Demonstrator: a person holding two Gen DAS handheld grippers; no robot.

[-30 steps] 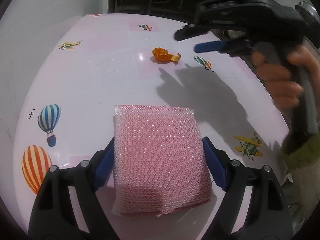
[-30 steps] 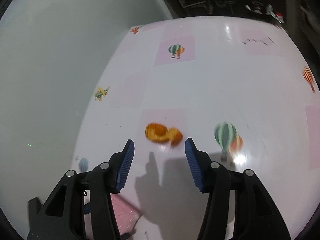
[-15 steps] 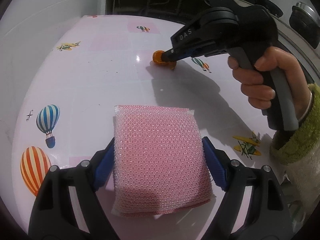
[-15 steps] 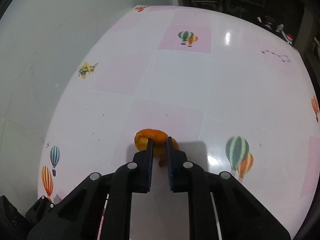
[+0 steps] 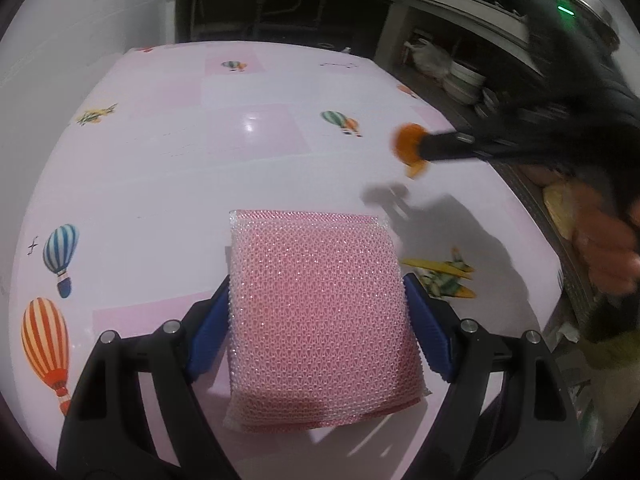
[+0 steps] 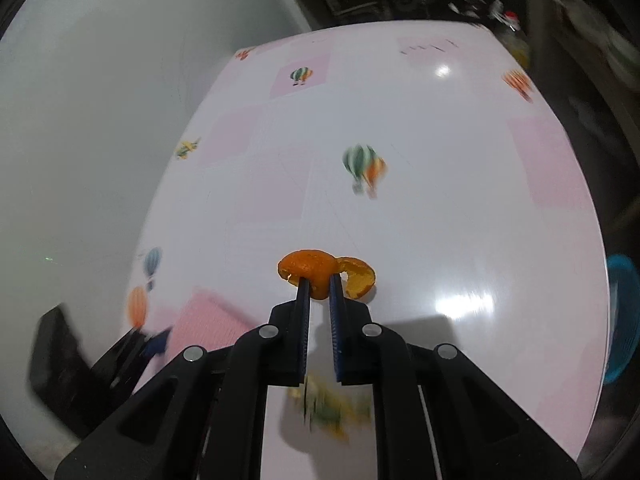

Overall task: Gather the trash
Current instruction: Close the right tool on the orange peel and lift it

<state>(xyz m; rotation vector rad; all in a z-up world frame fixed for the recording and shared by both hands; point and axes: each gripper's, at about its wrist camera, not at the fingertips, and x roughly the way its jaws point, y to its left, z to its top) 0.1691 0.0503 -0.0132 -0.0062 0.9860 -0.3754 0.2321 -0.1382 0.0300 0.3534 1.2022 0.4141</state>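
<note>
Right gripper (image 6: 319,289) is pinching the curled orange peel (image 6: 312,270), lifted off the pink balloon-print worktop (image 6: 460,208) mid-frame, presumably binning it. Left gripper (image 5: 318,322) clamps a pink mesh sponge (image 5: 320,300), likely for wiping.

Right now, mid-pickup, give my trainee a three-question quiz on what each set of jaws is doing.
1. True or false: the right gripper has its jaws closed on the orange peel.
2. What sits between the left gripper jaws?
A. pink mesh sponge
B. orange peel
C. nothing
3. Fill in: in the left wrist view, the peel is ____ the tablecloth, its shadow lying apart below it.

Key
1. True; the jaws have just been closing, with the peel pinched between them.
2. A
3. Lifted off
</note>
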